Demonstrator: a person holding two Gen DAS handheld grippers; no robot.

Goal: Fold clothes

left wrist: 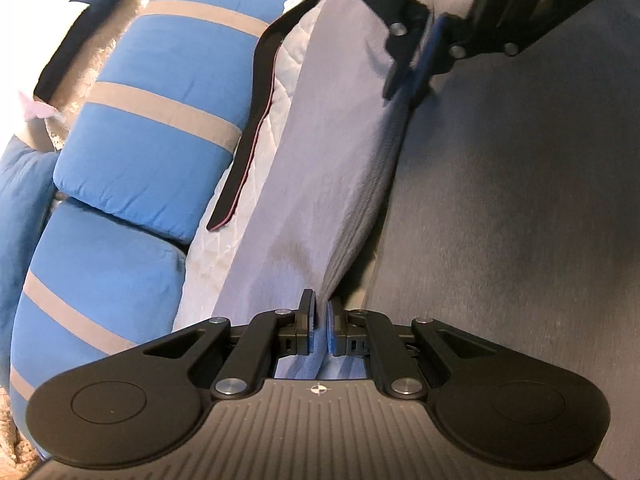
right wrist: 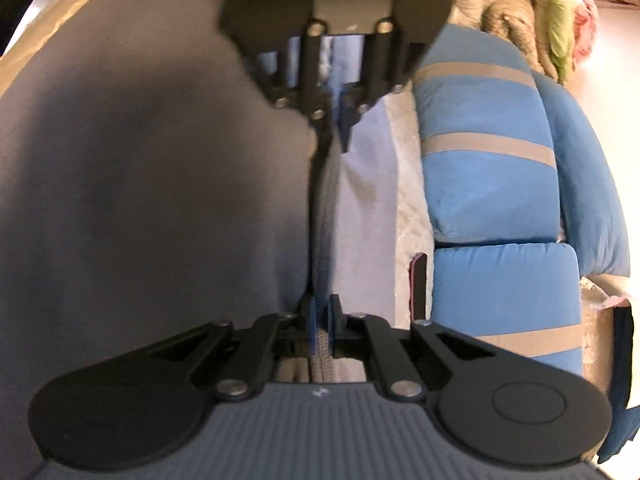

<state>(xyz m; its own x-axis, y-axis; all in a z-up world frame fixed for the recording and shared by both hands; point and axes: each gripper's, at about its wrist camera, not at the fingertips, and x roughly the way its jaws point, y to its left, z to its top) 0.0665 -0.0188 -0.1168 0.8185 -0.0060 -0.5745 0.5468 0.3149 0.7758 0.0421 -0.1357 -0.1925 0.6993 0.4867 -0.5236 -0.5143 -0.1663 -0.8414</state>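
A pale grey garment is stretched taut between both grippers above a grey surface. My left gripper is shut on one end of the cloth, which bunches between its blue pads. The right gripper shows at the top of the left wrist view, pinching the far end. In the right wrist view my right gripper is shut on the garment's ribbed edge, and the left gripper faces it from the far end, also clamped on the cloth.
Blue cushions with grey stripes line one side over a white quilted cover. A dark strap lies on the quilt. Crumpled clothes are piled at the far right corner. The grey surface lies on the other side.
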